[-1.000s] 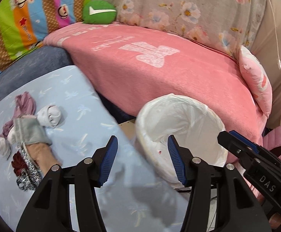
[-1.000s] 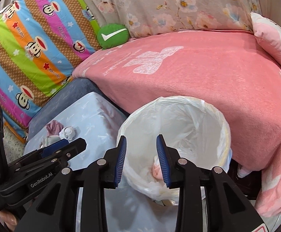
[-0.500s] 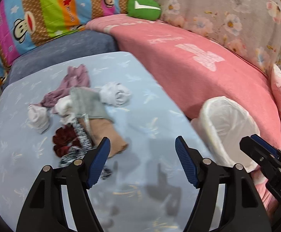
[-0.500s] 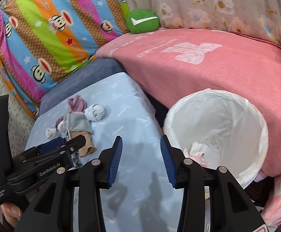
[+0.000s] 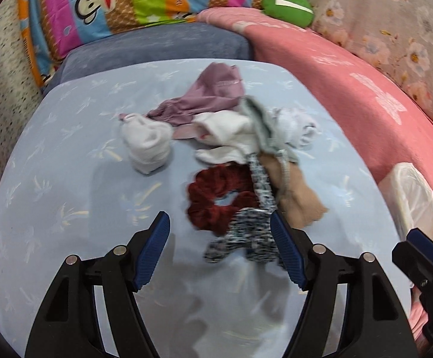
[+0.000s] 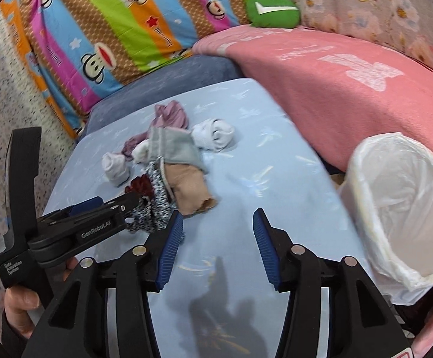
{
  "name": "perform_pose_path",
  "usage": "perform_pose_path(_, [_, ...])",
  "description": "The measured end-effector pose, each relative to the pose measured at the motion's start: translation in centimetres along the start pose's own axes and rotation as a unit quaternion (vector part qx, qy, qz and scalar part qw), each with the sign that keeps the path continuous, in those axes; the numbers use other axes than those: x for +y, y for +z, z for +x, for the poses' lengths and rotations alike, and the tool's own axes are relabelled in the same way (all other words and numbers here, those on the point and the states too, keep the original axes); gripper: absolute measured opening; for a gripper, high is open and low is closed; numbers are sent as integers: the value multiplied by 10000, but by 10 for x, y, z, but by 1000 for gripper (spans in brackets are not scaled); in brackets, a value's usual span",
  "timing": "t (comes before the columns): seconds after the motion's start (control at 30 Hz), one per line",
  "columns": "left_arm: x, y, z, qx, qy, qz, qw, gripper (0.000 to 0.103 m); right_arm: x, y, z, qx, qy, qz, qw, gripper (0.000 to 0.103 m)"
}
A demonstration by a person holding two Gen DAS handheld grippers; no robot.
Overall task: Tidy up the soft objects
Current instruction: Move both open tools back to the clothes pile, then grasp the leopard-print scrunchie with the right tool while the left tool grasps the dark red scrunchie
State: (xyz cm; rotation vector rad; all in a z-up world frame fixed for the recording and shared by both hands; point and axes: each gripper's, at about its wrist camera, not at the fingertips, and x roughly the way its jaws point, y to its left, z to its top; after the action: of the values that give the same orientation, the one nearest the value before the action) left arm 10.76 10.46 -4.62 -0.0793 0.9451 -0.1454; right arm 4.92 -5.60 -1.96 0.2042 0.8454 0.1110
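A pile of soft things lies on the light blue table [image 5: 67,179]: a dark red scrunchie [image 5: 216,197], a black-and-white patterned piece [image 5: 246,235], a tan sock [image 5: 297,200], a grey sock [image 5: 258,122], two rolled white socks [image 5: 148,143] and a mauve cloth [image 5: 213,92]. My left gripper [image 5: 216,223] is open, with its tips over the near edge of the pile, astride the scrunchie and the patterned piece. Whether it touches them I cannot tell. My right gripper [image 6: 218,217] hangs over bare table right of the pile, jaws opening, nothing between them. The white-lined bin [image 6: 401,208] stands to the right.
A sofa under a pink blanket [image 6: 335,83] runs behind the table and bin. A green cushion [image 6: 273,10] and a striped monkey quilt [image 6: 97,24] lie at the back. Speckled floor [image 6: 1,104] is at the left. A hand [image 6: 16,307] holds the left gripper.
Both views have swung from the bin to the pile on the table, which is now closer. Both grippers' jaws have widened.
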Motion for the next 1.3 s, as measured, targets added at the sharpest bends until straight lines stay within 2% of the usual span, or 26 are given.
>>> perform_pose_path(0.27, [29,4,19,145,15,-189,9997,66,36,-6,43,393,219,-249,9987,50])
perform_pose_path(0.67, [33,13,43,319,-360,-204,9986,64,59,-9,95,856,316,-348,9952,50])
perform_pose_path(0.77, [31,13,48,386,-464,-168,9980,56,60,-10,103,942,348,-364,9943,45])
perform_pose_path(0.87, [28,13,49,377,-480,-95,9981,48,61,-11,108,1000,358,-384,9936,33])
perform_pose_path(0.93, [27,14,49,399,-595,-84,9974,30,61,-11,109,1002,368,-403,9935,24])
perform_pose_path(1.0, [26,13,49,452,-749,-95,9961,20,59,-11,110,1034,406,-392,9930,18])
perform_pose_path(1.1, [20,11,45,384,-652,6,9971,17,56,-12,107,1020,451,-351,9931,14])
perform_pose_path(1.3, [16,12,30,265,-660,12,9975,15,49,-9,88,772,511,-267,9954,14])
